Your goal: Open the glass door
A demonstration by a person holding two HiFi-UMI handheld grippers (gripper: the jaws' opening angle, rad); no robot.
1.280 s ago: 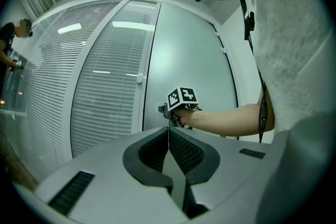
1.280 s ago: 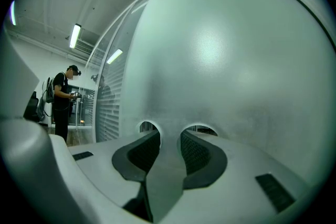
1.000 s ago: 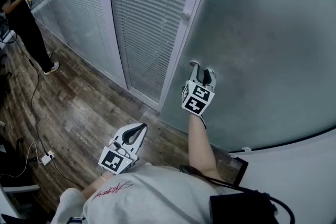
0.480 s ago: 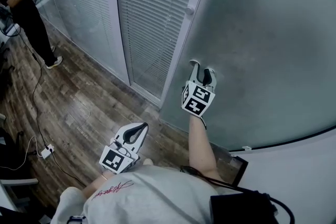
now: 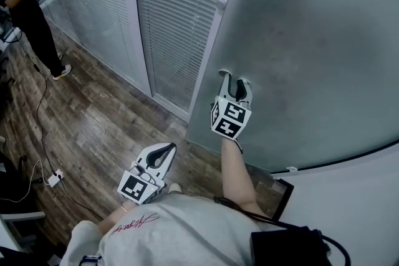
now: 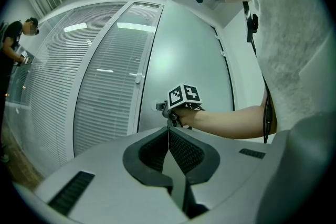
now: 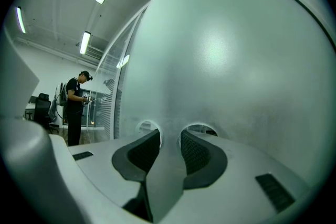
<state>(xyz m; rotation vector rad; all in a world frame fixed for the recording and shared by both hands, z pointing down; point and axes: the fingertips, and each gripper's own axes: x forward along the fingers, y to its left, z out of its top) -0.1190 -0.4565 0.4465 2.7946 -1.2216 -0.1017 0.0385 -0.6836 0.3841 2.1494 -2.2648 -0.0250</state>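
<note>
The frosted glass door (image 5: 312, 40) fills the upper right of the head view, its left edge running along a white frame (image 5: 215, 40) that carries a small knob (image 5: 220, 4). My right gripper (image 5: 234, 79) points level at the pane with its fingertips on or just short of the glass. Its jaws stand open and nothing is between them. The right gripper view shows the same gap (image 7: 170, 131) with only misty glass (image 7: 226, 60) ahead. My left gripper (image 5: 168, 149) hangs lower, near my body and away from the door, with its jaws shut and empty (image 6: 169, 130).
Glass partitions with white blinds (image 5: 174, 22) stand left of the door. A person in black (image 5: 25, 3) stands far left on the wood floor (image 5: 106, 121), where cables (image 5: 37, 109) and a power strip (image 5: 55, 177) lie. A dark box (image 5: 282, 195) sits by my right side.
My right gripper has shifted slightly up and left in the head view, staying at the glass. The door's edge sits a little further left. The left gripper has hardly moved.
</note>
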